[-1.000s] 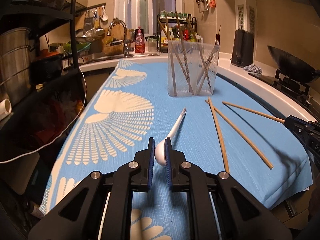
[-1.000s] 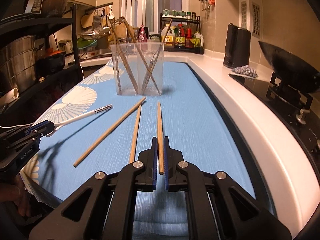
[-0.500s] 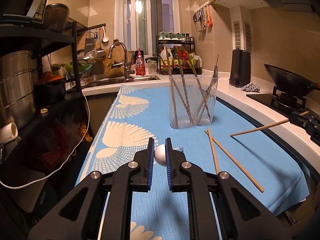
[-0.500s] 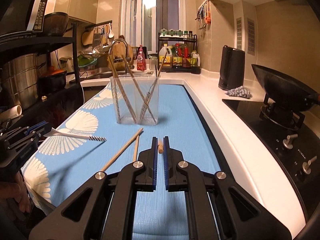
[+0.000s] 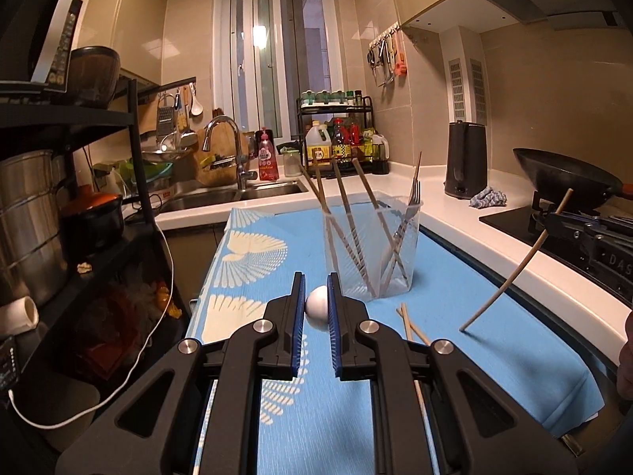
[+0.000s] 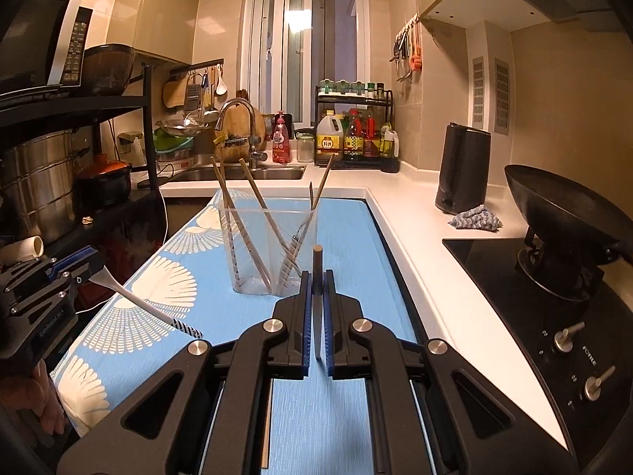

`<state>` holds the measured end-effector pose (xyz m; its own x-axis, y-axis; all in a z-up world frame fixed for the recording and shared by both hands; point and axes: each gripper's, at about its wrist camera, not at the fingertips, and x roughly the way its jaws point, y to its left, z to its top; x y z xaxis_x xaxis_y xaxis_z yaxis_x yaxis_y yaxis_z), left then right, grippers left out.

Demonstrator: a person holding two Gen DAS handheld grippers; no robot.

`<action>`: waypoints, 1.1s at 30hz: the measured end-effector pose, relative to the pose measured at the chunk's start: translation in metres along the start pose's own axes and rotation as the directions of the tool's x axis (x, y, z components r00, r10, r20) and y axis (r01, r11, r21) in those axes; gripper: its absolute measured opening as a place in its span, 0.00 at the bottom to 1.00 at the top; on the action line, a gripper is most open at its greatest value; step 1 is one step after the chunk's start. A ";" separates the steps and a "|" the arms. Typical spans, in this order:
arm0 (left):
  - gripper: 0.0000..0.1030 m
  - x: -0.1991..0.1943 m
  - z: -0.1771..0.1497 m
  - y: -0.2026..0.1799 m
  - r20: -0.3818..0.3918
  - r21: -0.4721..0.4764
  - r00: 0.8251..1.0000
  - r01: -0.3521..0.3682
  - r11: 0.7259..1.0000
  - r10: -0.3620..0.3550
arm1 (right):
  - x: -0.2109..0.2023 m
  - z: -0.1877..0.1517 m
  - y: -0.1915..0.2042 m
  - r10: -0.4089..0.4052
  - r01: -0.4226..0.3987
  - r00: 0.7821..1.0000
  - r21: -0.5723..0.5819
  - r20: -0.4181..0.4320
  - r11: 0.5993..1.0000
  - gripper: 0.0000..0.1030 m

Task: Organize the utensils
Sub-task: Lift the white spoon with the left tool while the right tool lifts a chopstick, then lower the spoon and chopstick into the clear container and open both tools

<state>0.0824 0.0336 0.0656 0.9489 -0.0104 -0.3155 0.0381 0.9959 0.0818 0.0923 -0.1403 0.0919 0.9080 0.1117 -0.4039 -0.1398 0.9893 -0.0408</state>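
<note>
While holder [image 6: 269, 251] bristles, wok [image 6: 561, 202] probably sits apart.

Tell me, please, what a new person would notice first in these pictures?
First, the clear cup standing mid-mat with chopsticks and a fork leaning inside. Then each gripper carrying something above the blue mat: the left gripper clamps a white spoon, the right gripper a single chopstick.
</note>
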 end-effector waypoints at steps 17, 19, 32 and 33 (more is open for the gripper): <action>0.11 0.031 0.080 0.020 -0.079 -0.033 0.990 0.117 0.993 -0.119 | 0.018 0.066 0.004 0.073 -0.073 0.997 -0.010 0.029 0.997 0.05; 0.11 0.033 0.100 0.024 -0.082 -0.025 0.987 0.137 0.990 -0.139 | 0.023 0.081 0.003 0.090 -0.090 0.995 -0.006 0.039 0.996 0.05; 0.11 0.084 0.193 0.006 -0.062 0.046 0.984 0.170 0.984 -0.167 | 0.060 0.203 0.013 0.126 -0.126 0.972 -0.014 0.198 0.992 0.05; 0.11 0.092 0.193 0.005 -0.073 0.043 0.984 0.165 0.985 -0.162 | 0.066 0.205 0.014 0.126 -0.126 0.973 -0.014 0.196 0.992 0.05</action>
<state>0.2308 0.0205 0.2197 0.9049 -0.1650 -0.3924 0.2077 0.9758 0.0688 0.2316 -0.0995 0.2518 0.9428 0.2514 -0.2191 -0.2583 0.9661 -0.0027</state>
